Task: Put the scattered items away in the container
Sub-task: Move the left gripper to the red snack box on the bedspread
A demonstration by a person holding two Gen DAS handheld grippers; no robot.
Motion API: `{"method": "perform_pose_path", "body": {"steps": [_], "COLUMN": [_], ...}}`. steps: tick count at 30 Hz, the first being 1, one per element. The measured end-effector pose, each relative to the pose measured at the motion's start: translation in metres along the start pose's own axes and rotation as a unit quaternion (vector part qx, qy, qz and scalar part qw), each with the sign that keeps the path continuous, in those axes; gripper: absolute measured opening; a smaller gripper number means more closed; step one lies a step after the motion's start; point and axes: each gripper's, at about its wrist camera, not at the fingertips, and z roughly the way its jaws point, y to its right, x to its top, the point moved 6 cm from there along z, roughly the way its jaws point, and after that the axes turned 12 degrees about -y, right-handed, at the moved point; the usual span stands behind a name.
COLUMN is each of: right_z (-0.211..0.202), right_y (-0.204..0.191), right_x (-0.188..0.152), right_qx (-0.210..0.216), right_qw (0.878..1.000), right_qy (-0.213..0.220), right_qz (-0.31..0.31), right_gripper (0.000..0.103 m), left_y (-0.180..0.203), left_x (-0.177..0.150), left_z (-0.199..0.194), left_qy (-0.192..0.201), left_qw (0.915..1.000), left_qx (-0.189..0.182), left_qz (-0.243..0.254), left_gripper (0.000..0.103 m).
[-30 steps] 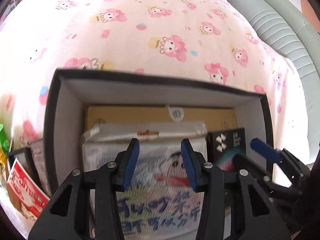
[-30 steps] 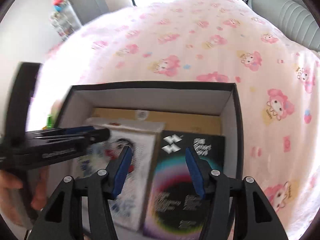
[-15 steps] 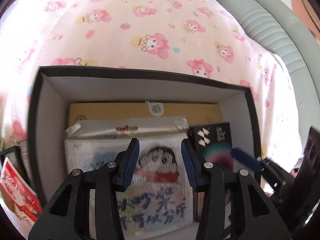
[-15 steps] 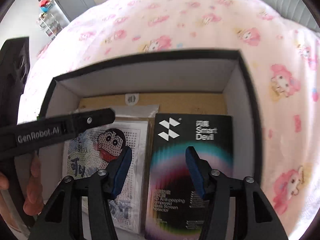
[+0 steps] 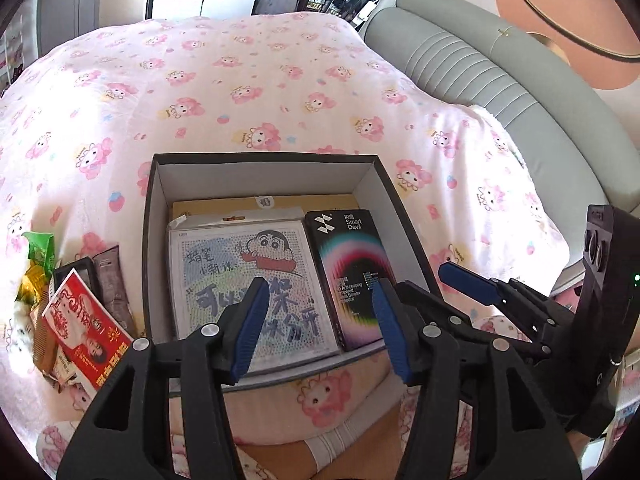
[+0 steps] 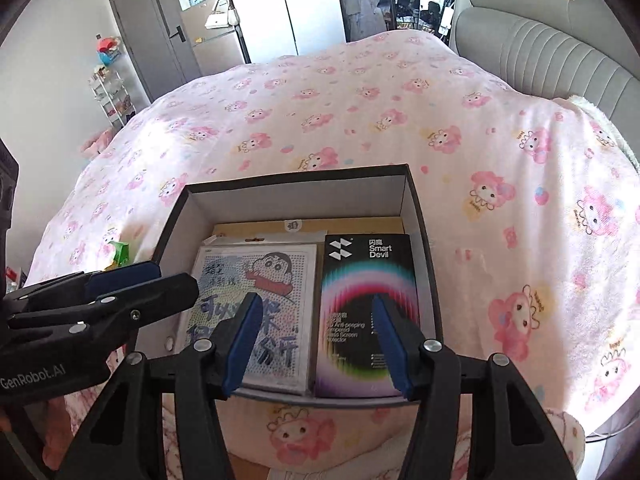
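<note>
We hold both claws above the near edge of the black box (image 5: 148, 240), which sits on a bed under a pink cartoon-print blanket (image 5: 240, 92). Our left claw (image 5: 320, 320) has its blue pads spread and still opening, with nothing between them; our right claw (image 6: 316, 336) is opening too, equally empty. Inside the box, lying flat side by side, we see the cartoon bead-art pack (image 5: 248, 280) on the left and the black Smart Devil screen-protector box (image 5: 352, 272) on the right, both resting on a brown cardboard sheet (image 5: 224, 206) (only its far strip shows). Left of the box, scattered on the blanket, lie a red printed packet (image 5: 84, 332), a dark sachet (image 5: 114, 284) and a green wrapper (image 5: 40, 250). A grey padded headboard (image 5: 500, 80) runs along the far right.
</note>
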Motion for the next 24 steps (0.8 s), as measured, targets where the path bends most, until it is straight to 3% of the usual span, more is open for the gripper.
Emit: {"method": "perform_pose_path", "body": {"steps": [7, 14, 19, 24], "right_z": [-0.021, -0.015, 0.002, 0.025], "right_y": [-0.030, -0.056, -0.098, -0.169], "right_x": [-0.022, -0.030, -0.037, -0.039], "right_qx": [-0.007, 0.004, 0.015, 0.048], "right_qw": [0.999, 0.999, 0.997, 0.990], "right_qy": [0.024, 0.017, 0.001, -0.018], "right_qz": [-0.027, -0.042, -0.072, -0.131], "right_gripper": [0.053, 0.053, 0.053, 0.052], "left_y": [0.000, -0.027, -0.077, -0.149], "left_x": [-0.026, -0.050, -0.075, -0.107], "left_z": [-0.020, -0.031, -0.043, -0.063], "left_qy": [0.022, 0.025, 0.037, 0.051], "left_qw": [0.9994, 0.9986, 0.9931, 0.9815], "left_qx": [-0.025, -0.003, 0.020, 0.035], "left_qz": [-0.011, -0.046, -0.109, -0.181], "left_gripper": [0.055, 0.055, 0.054, 0.053]}}
